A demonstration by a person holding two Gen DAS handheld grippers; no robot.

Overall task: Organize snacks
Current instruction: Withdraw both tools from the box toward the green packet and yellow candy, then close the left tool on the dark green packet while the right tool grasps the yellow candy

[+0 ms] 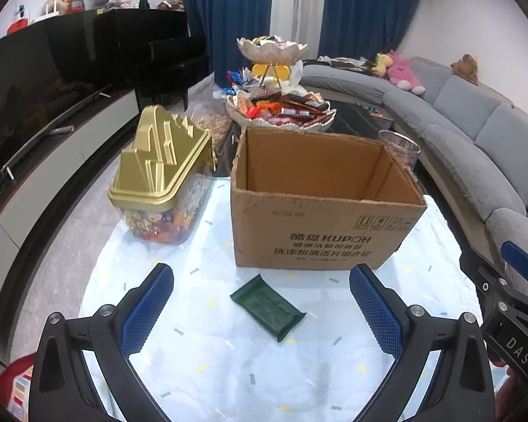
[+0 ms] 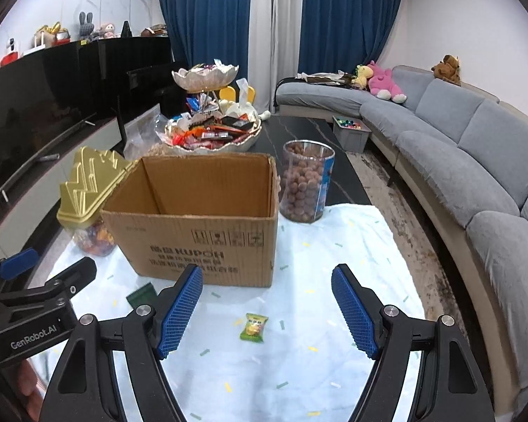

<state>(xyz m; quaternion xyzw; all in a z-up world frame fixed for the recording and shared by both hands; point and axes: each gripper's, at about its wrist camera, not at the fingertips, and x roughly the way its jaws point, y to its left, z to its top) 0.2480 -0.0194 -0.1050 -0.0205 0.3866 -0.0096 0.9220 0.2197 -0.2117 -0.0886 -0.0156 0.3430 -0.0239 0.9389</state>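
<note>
While both tools hang spread and empty over the worktop (image 2: 334, 246), the pickup step looks in hand. Left tool (image 1: 260, 302) frames a green packet (image 1: 267, 307); right tool (image 2: 267, 306) frames a small candy (image 2: 253, 327). Both snacks lie before the open box (image 2: 200, 232). Next: lower, clamp, lift into box.

- The right gripper (image 2: 267, 307) hung over a pale cloth (image 2: 352, 246), its blue-padded jaws spread wide with nothing between them.
- A small green-and-yellow snack packet (image 2: 253, 327) lay on the cloth below the jaws.
- An open cardboard box (image 2: 207, 242) stood just beyond.
- A clear jar of brown balls (image 2: 304, 181) stood right of the box.
</note>
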